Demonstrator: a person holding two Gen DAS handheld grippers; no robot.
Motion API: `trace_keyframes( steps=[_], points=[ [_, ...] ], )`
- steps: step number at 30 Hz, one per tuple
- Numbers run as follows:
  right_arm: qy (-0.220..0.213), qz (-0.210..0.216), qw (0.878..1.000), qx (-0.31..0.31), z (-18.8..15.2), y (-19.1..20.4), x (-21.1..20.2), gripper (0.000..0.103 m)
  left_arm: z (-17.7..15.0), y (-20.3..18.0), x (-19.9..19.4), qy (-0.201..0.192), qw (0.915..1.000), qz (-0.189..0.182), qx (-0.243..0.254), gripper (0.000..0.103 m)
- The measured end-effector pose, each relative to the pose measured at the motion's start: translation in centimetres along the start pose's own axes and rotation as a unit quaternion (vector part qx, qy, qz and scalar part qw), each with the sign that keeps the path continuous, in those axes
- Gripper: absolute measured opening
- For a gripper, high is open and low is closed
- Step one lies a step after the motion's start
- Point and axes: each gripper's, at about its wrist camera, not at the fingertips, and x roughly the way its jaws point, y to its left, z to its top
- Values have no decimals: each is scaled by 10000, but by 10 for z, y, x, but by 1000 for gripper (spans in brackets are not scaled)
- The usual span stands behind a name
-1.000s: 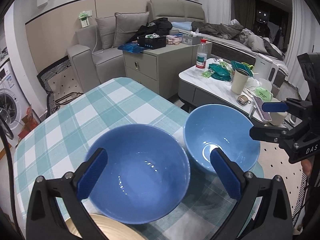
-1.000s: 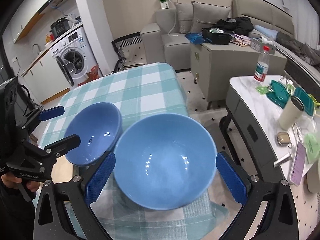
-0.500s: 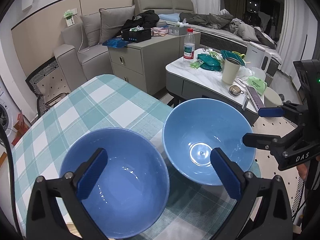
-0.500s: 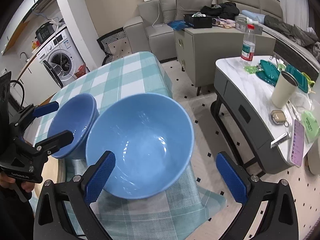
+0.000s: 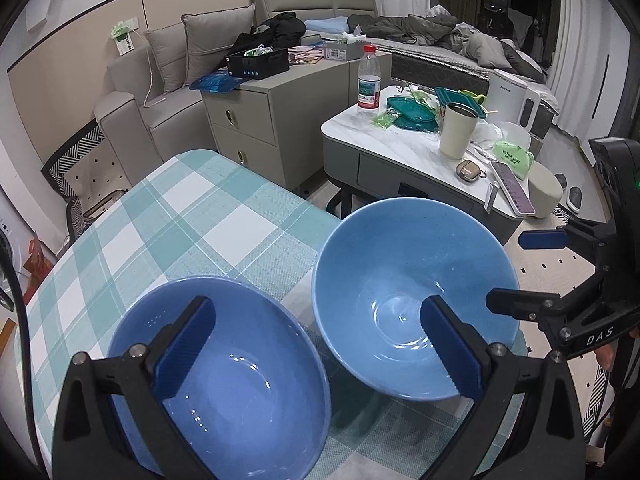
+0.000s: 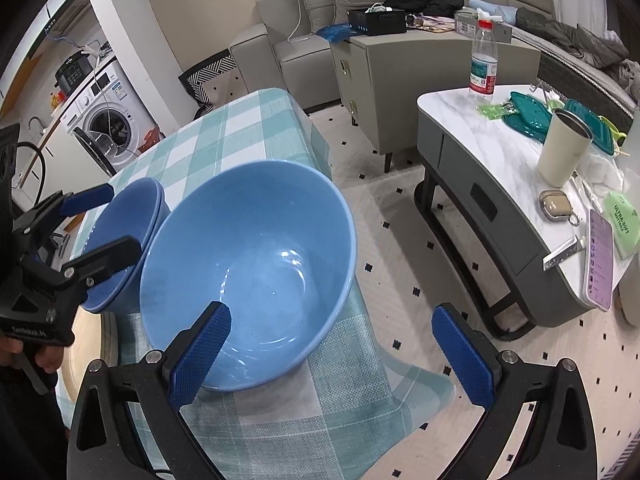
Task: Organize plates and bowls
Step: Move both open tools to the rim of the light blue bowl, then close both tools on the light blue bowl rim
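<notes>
Two blue bowls at the bench's near corner, both grippers open.
Lighter bowl [image 6: 248, 264] now sits tilted, overhanging the bench [image 5: 188, 216] edge at lower centre; 1 s ago it looked level. Darker bowl [image 5: 224, 376] just left of it, rims near touching, glossy, empty. Right gripper [image 6: 332, 356] spread wide, left finger over the lighter bowl's rim. Left gripper [image 5: 316, 352] also wide, straddling both bowls.

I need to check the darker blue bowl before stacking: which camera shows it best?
The left wrist view: the darker blue bowl lies open below, inside fully visible. The right wrist view shows only its side, cut off by the lighter bowl and the left tongs.
</notes>
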Motion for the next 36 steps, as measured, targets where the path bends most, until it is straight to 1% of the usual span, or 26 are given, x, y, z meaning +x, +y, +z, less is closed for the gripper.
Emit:
trace_keyframes(
  steps=[16,23,26,27,28,30,33,36],
  points=[
    [208,100,9997,50,-6,-1,21,102,7,0,23,139,9998,-70,86,103],
    [229,188,9995,92,-9,1,23,102,9,-8,30,183,9993,-148,274,102],
    [220,273,9993,137,-10,0,24,102,9,-11,35,233,9990,-179,343,100],
    [200,299,9992,156,-10,0,24,102,9,-12,36,260,9988,-203,357,98],
    [180,316,9992,179,-10,0,23,102,9,-13,38,280,9987,-222,363,94],
    [141,382,9989,236,-10,-1,22,102,9,-14,41,346,9985,-230,366,91],
    [136,417,9987,257,-10,-1,22,102,9,-15,43,339,9984,-192,407,88],
    [142,436,9986,269,-10,-1,23,100,9,-14,44,371,9983,-265,373,82]
  ],
)
